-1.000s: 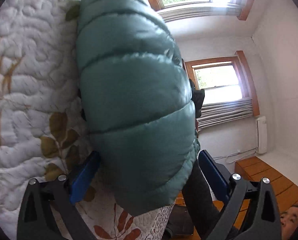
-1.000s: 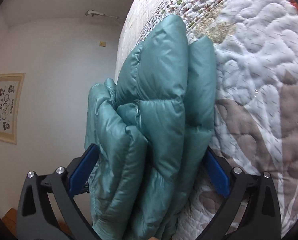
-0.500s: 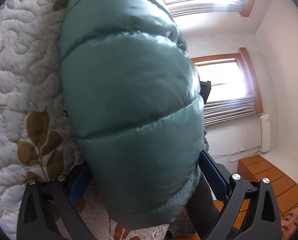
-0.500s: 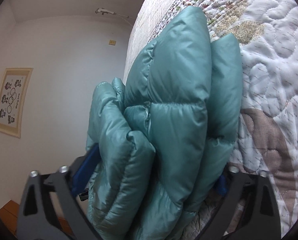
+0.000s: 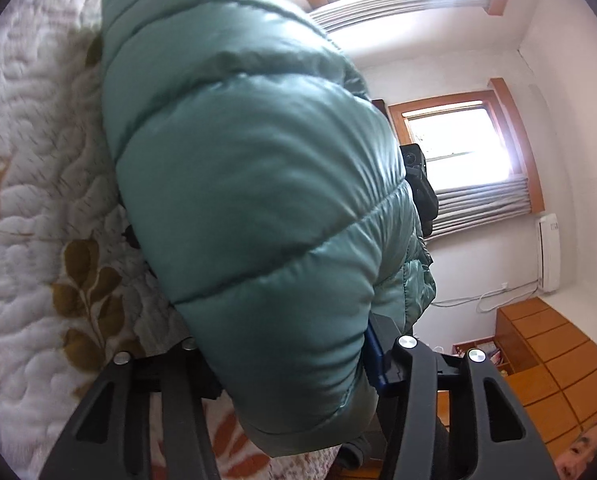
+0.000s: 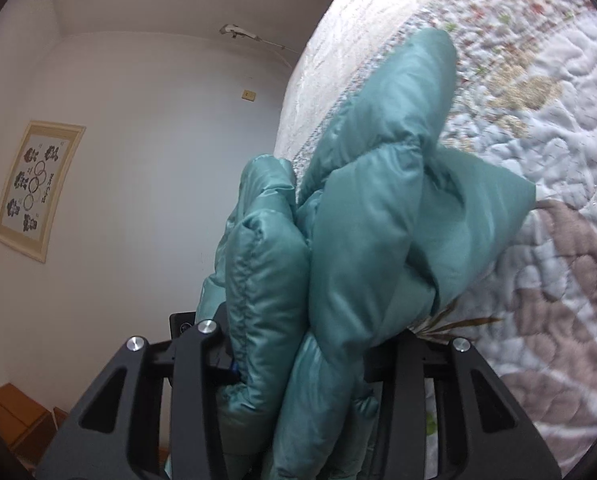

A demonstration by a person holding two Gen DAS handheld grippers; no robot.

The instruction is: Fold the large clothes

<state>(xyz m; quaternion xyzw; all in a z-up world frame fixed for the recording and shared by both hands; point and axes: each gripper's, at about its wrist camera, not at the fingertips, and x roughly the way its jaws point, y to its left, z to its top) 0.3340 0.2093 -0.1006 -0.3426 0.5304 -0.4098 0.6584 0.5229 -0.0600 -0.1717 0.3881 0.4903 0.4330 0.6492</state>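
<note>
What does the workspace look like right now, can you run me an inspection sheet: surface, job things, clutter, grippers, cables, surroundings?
Surface: quilted bedspread with leaf pattern, blurred in places.
Job's things: teal puffer jacket, bunched in thick layers, lying against the bedspread.
Clutter: nothing seen on the bedspread.
Grippers: left gripper shut on the jacket's padded bulk; right gripper shut on several folded layers.
Cables: white cord along the wall under the heater.
Surroundings: two wood-framed windows, wooden dresser, framed picture, a person's face at the frame's corner.

The puffy jacket (image 5: 258, 200) fills the gap between both sets of fingers (image 5: 376, 354). The quilted bed (image 5: 26, 184) lies close alongside it. Open room remains toward the white wall (image 6: 146, 152).
</note>
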